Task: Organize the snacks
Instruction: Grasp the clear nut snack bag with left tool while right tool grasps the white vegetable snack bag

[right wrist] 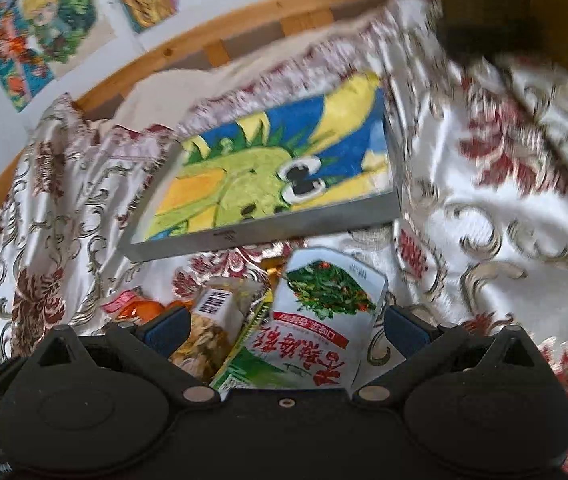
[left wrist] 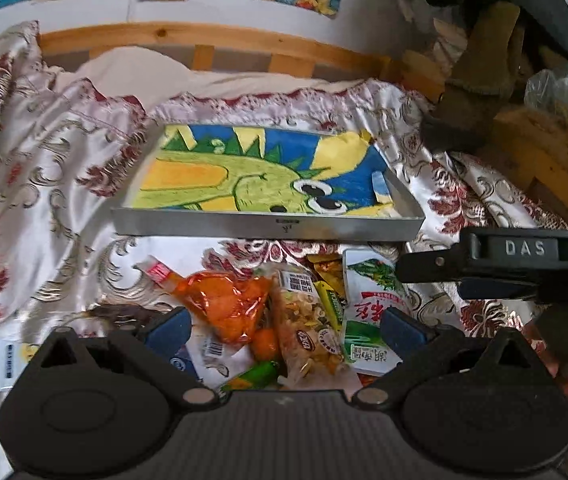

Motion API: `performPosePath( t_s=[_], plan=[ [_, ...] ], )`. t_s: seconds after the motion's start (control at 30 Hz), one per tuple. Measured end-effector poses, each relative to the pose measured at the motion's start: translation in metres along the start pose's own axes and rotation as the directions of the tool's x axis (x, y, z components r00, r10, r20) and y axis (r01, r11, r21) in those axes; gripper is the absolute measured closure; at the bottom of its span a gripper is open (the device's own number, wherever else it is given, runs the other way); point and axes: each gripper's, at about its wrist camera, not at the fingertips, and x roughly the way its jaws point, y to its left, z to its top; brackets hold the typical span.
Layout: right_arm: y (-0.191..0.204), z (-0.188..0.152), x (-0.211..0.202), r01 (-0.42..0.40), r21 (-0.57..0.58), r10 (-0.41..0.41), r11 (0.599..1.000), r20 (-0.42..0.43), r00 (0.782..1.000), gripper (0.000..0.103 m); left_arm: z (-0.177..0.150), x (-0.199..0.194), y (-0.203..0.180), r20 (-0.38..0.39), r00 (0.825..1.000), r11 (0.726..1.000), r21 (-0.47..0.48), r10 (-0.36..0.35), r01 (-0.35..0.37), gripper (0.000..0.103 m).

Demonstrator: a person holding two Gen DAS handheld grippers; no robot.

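A pile of snack packets lies on the floral cloth in front of a metal tray (left wrist: 267,229) lined with a green and blue drawing. My left gripper (left wrist: 284,330) is open just above the pile, over an orange packet (left wrist: 223,304) and a clear bag of mixed snacks (left wrist: 310,332). The green-and-white packet (left wrist: 366,312) lies to their right. My right gripper (left wrist: 428,276) reaches in from the right. In its own view the right gripper (right wrist: 284,330) is open around the green-and-white packet (right wrist: 324,320), not touching it. The tray (right wrist: 263,229) holds no snacks.
The floral satin cloth (left wrist: 43,168) covers a bed with a wooden frame (left wrist: 203,40). A small red-and-white packet (right wrist: 412,252) lies right of the pile. Wooden pieces and a plastic bag (left wrist: 564,88) stand at the far right. A hand (left wrist: 564,376) holds the right gripper.
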Motion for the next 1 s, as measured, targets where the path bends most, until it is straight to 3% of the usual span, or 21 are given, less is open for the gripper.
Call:
performPosePath(
  t_s=[0.23,0.5,0.67,0.77,1.0],
  plan=[
    [-0.016,0.006,0.024,-0.014,0.075,0.019,0.997,-0.061,0.998,0.005,0.000,0.028,-0.002,-0.055,0.998,1.000,0.012,-0.023,0.023,0.001],
    [-0.017,0.003,0.041,-0.039,0.110,0.052,0.993,-0.116,0.992,0.024,0.003,0.038,-0.014,-0.042,0.997,0.994,0.088,-0.057,0.060,0.026],
    [-0.015,0.004,0.045,-0.034,0.125,0.049,0.992,-0.116,0.992,0.025,0.006,0.051,-0.012,-0.088,0.992,0.994,0.066,-0.085,0.091,0.048],
    [-0.017,0.004,0.049,-0.035,0.146,0.054,0.989,-0.128,0.990,0.025,0.007,0.062,-0.007,-0.125,0.988,0.994,0.050,-0.088,0.094,0.054],
    [-0.016,0.000,0.060,0.014,0.125,0.006,0.992,-0.160,0.987,0.026,0.008,0.067,0.003,-0.151,0.983,0.994,-0.028,-0.108,0.105,0.057]
  ],
)
